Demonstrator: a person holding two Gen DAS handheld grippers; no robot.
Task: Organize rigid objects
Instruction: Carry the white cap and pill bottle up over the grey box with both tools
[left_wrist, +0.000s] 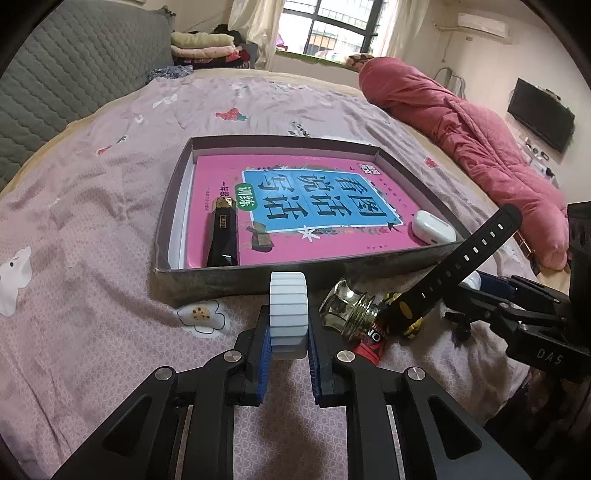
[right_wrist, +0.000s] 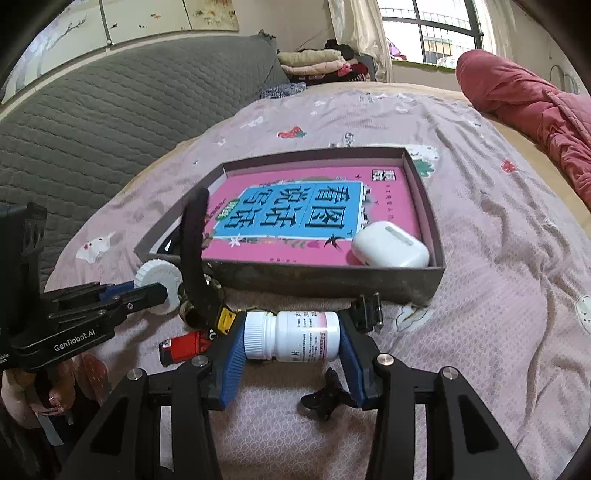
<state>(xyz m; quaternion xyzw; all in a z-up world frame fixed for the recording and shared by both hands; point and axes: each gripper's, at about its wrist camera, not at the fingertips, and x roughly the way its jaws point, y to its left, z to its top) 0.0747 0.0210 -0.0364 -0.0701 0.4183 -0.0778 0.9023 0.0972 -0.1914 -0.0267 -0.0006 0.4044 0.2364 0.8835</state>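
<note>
Since both my grippers are loaded, here is the state:
step: pick-up stage, judged; two loose things gripped on the bed (left_wrist: 92, 206), neither in the box (left_wrist: 258, 271) yet.
left gripper (left_wrist: 289, 341): jaws clenched on the white ribbed cap (left_wrist: 288, 314), pads on both flat sides, cap on edge, just in front of the box's near wall.
right gripper (right_wrist: 291, 341): jaws part open, grasping the white pill bottle (right_wrist: 291, 336) end to end, bottle lying sideways, lid to the left.
box contents: pink book (left_wrist: 314, 206) covers the floor; black lighter (left_wrist: 223, 236) on its left, white earbud case (left_wrist: 432, 227) at the right near corner.
still loose: watch strap (left_wrist: 461, 254), glass jar (left_wrist: 351, 310), red item (right_wrist: 184, 347), between the grippers by the box front.
next move: lift both over the near wall, set down on free book space, clear of lighter and case.
risk: the cap may roll once released.
</note>
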